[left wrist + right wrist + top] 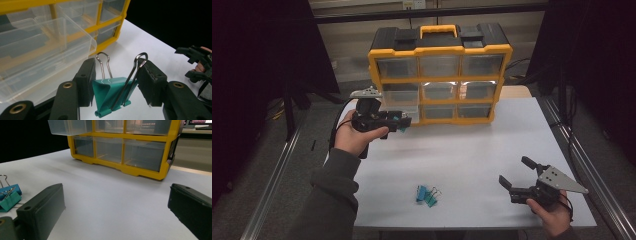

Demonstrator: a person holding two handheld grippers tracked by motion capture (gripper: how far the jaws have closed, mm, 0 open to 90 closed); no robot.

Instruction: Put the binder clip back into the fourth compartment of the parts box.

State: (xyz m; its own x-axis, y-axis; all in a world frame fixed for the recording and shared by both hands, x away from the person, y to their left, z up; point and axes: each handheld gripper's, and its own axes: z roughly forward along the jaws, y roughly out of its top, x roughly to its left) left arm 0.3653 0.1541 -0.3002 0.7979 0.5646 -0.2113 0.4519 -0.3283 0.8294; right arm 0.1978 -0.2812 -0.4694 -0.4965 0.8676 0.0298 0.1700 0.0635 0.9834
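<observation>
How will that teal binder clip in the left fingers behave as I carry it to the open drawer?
The binder clip looks like stiff folded metal, so it probably won't flex. Its wire handles look hinged and may swing. It sits tilted in the left gripper, with one finger against a wire handle, so it could pivot or slip.

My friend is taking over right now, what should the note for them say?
Left gripper: shut on a teal metal binder clip, held beside the pulled-out clear plastic drawer of the yellow and black drawer cabinet.
Right gripper: open, holding nothing, near the front right of the white table.
Done: one clip picked up.
Left: probably drop it into the open drawer, then fetch the blue and teal binder clips lying near the table's front edge.
</observation>
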